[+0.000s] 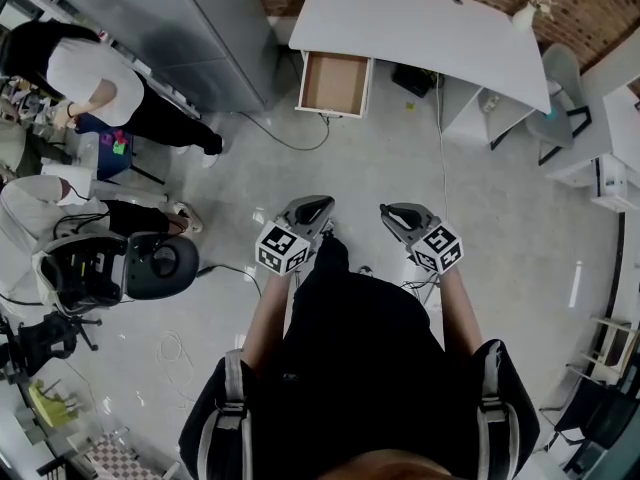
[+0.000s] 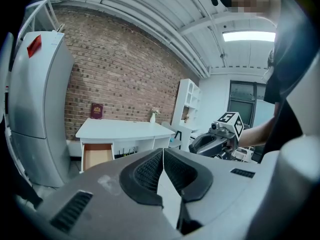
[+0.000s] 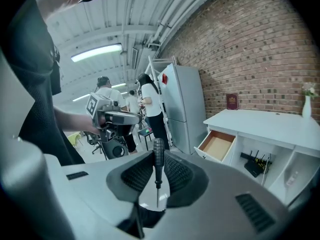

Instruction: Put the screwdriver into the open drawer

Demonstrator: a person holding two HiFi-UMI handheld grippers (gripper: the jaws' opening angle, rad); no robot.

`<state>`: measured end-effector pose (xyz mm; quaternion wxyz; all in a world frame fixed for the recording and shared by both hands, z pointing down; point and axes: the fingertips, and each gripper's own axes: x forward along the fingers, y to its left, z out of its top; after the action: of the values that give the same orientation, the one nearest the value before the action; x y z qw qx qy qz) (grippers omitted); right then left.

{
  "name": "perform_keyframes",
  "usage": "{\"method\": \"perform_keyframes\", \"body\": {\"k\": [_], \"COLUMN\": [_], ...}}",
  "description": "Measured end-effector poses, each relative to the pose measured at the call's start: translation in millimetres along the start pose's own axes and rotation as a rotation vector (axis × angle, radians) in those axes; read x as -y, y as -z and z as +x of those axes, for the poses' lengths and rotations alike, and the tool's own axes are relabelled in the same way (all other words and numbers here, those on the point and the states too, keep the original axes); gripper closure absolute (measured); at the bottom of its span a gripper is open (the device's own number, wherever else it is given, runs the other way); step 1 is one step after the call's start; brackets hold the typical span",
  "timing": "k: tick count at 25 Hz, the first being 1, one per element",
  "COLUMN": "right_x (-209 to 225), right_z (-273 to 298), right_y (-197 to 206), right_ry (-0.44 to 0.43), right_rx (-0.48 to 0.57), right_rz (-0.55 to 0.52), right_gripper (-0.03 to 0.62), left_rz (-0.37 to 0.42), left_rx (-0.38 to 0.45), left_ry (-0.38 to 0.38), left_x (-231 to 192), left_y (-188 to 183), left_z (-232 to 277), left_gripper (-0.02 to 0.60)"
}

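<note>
A small black-handled screwdriver point(image 3: 158, 159) stands upright between the jaws of my right gripper point(image 3: 158, 170), which is shut on it, handle up and thin shaft pointing down. My left gripper point(image 2: 163, 156) is shut with nothing in it. In the head view both grippers, left point(image 1: 312, 211) and right point(image 1: 396, 214), are held side by side in front of the body, above the floor. The open drawer point(image 1: 334, 83) is a shallow wooden box pulled out under the white desk point(image 1: 420, 23), empty inside. It also shows as the drawer point(image 3: 217, 145) ahead to the right and the drawer point(image 2: 97, 156) at left.
A tall grey fridge point(image 1: 190, 28) stands left of the desk. Two people point(image 1: 95, 78) work at the far left beside an office chair point(image 1: 150, 263). A cable point(image 1: 285, 138) runs across the floor below the drawer. A black router point(image 3: 255, 165) sits under the desk, a vase point(image 3: 306, 104) on it.
</note>
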<state>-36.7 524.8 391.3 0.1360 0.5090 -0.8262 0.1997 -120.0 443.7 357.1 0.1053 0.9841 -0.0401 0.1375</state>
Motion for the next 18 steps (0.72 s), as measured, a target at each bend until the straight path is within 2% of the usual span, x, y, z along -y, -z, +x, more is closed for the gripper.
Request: {"method": "perform_keyframes", "body": {"k": [18], "right_x": [64.6], "right_z": [100.3], "right_y": [-61.0], "right_ry": [0.083], "right_rx": [-0.022], "right_rz": [0.025], "right_gripper": [0.472], "left_rz": [0.013], "left_rx": [-0.002], "left_ry": [0.087], "left_x": [-133.8], "left_y": [-33.2], "left_z": [28.6], "left_gripper": [0.565]}}
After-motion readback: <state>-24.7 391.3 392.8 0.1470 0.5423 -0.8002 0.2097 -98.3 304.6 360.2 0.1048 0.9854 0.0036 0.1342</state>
